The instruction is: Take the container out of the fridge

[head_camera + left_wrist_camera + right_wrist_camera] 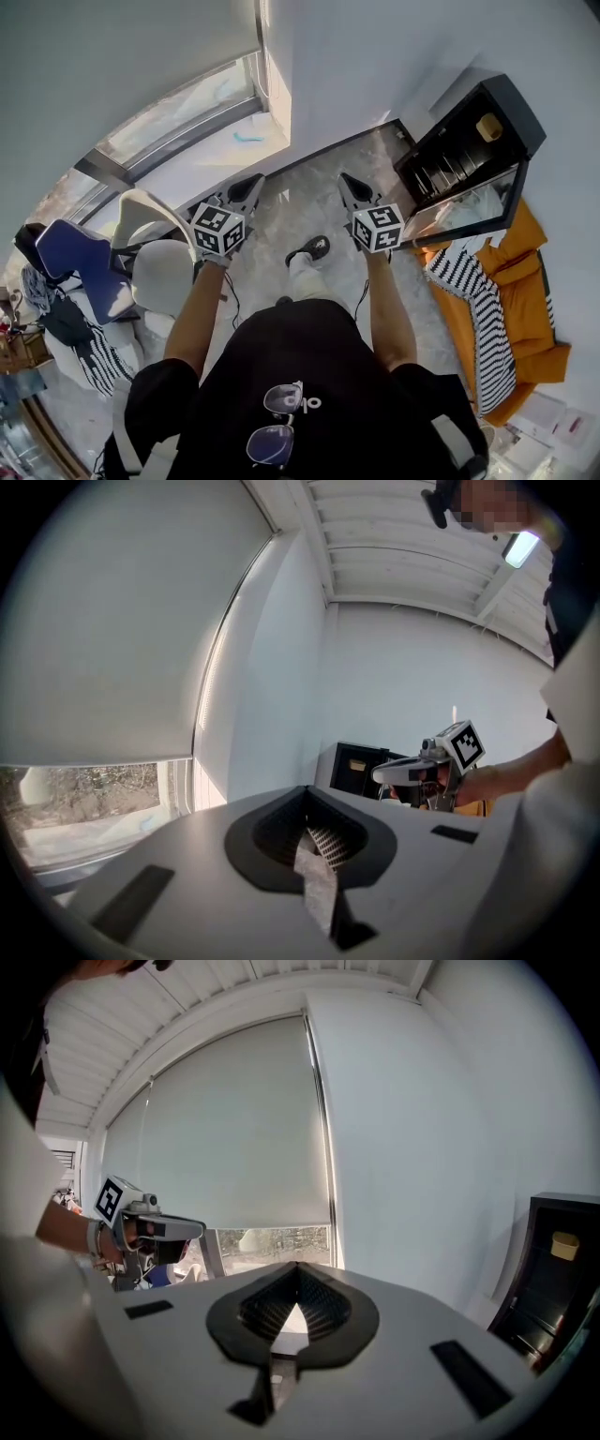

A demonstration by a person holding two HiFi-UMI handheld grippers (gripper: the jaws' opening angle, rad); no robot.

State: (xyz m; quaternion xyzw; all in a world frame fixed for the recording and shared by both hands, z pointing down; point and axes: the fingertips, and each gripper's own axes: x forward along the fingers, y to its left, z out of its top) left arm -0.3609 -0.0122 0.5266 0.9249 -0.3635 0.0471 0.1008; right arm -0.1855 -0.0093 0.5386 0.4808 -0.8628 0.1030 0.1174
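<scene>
A black mini fridge [469, 131] stands at the right against the white wall, its glass door [466, 211] swung open. Inside, on an upper shelf, sits a small yellowish container [487, 127], also seen as the container [564, 1245] in the right gripper view. Both grippers are held up in the air over the floor, well short of the fridge. My left gripper [253, 183] is shut with nothing in it. My right gripper [346, 180] is shut and empty too. Each gripper view shows the other one: the right gripper [382, 774] and the left gripper [195, 1229].
An orange couch [525, 281] with a black-and-white striped cloth [483, 309] lies beside the fridge. A blue chair [70, 253] and a white chair [159, 272] stand at the left by the window [187, 112]. The person's shoe [314, 248] rests on the marble floor.
</scene>
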